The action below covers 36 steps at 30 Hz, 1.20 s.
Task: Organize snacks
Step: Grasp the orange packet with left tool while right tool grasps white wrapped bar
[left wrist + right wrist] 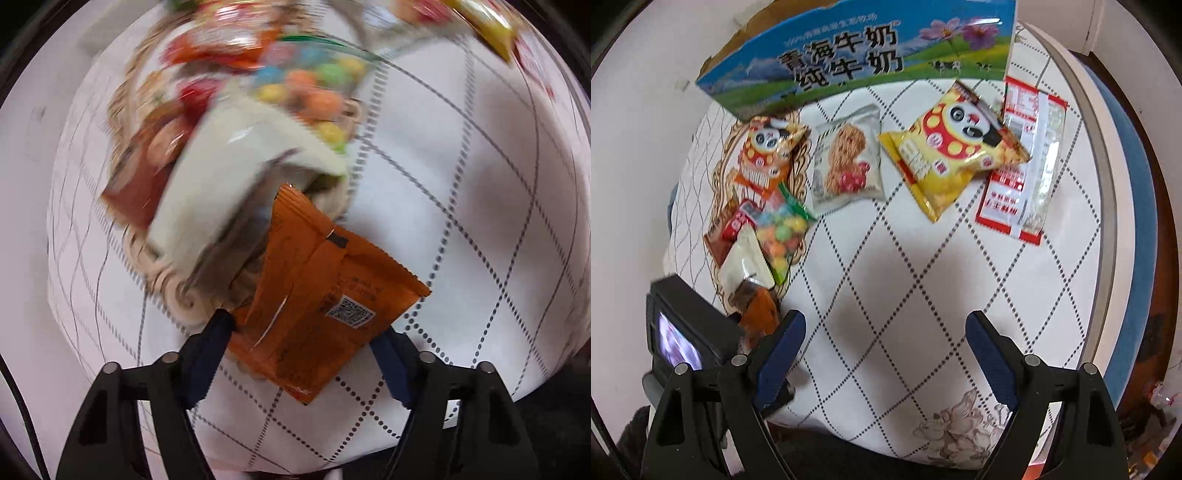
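Observation:
In the left wrist view an orange snack packet lies between the wide-apart fingers of my left gripper, tilted over the near end of a woven tray. The tray holds a white packet, a bag of coloured candies and a brown packet; this view is blurred. In the right wrist view my right gripper is open and empty above the tablecloth. The orange packet and the tray snacks sit at its left.
A blue milk carton box stands at the back. A grey oat-bar packet, a yellow panda packet and a red-and-clear packet lie on the checked tablecloth. The table's edge curves at the right.

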Motion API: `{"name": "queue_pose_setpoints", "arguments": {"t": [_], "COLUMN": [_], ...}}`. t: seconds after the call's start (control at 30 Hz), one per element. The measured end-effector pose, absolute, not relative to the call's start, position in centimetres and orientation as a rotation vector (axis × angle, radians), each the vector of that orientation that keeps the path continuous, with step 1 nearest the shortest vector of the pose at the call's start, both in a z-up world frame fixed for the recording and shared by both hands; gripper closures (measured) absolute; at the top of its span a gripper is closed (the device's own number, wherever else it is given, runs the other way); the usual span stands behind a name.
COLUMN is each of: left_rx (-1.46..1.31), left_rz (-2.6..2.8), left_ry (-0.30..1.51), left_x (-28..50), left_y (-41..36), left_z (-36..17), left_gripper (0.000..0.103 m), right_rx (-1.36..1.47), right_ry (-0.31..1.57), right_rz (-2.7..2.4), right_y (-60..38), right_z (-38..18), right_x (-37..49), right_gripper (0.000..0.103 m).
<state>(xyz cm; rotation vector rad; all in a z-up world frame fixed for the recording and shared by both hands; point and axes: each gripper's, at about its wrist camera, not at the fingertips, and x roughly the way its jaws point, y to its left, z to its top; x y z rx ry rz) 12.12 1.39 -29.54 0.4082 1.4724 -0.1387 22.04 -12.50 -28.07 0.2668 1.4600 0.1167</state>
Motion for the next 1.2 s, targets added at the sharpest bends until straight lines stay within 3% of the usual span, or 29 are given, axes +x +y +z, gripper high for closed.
{"name": "queue_pose_setpoints", "arguments": {"t": [0.4, 0.63, 0.7, 0.77, 0.87, 1.13, 1.2], "left_rx": [-0.411, -0.554, -0.545, -0.536, -0.511, -0.544, -0.59], "left_rz": [0.231, 0.258, 0.251, 0.242, 0.211, 0.181, 0.158], "left_ry": [1.55, 1.509, 1.508, 1.51, 1.525, 1.577, 1.584], "left_x": [7.5, 7.2, 6.7, 6.8, 6.8, 10.4, 11.8], "left_y": [16.8, 18.9, 19.1, 18.7, 18.4, 18.4, 18.0], "left_z": [-29.9, -30.2, -30.3, -30.4, -30.5, -30.6, -30.4], "left_gripper": [0.032, 0.032, 0.032, 0.031, 0.031, 0.032, 0.032], "right_rx": [0.604, 0.783, 0.697, 0.555, 0.313, -0.379, -0.435], "right_ry": [1.665, 1.687, 1.687, 1.702, 1.716, 1.652, 1.642], "right_rz": [0.258, 0.008, -0.04, -0.027, 0.135, 0.311, 0.302], "right_y": [-0.5, 3.5, 4.6, 5.8, 7.4, 5.9, 4.5], "right_z": [-34.0, -38.1, -38.4, -38.0, -37.0, -34.0, -33.5], "right_x": [25.3, 27.5, 28.2, 28.5, 28.2, 23.6, 22.7], "right_gripper": [0.013, 0.012, 0.013, 0.023, 0.027, 0.028, 0.028]}}
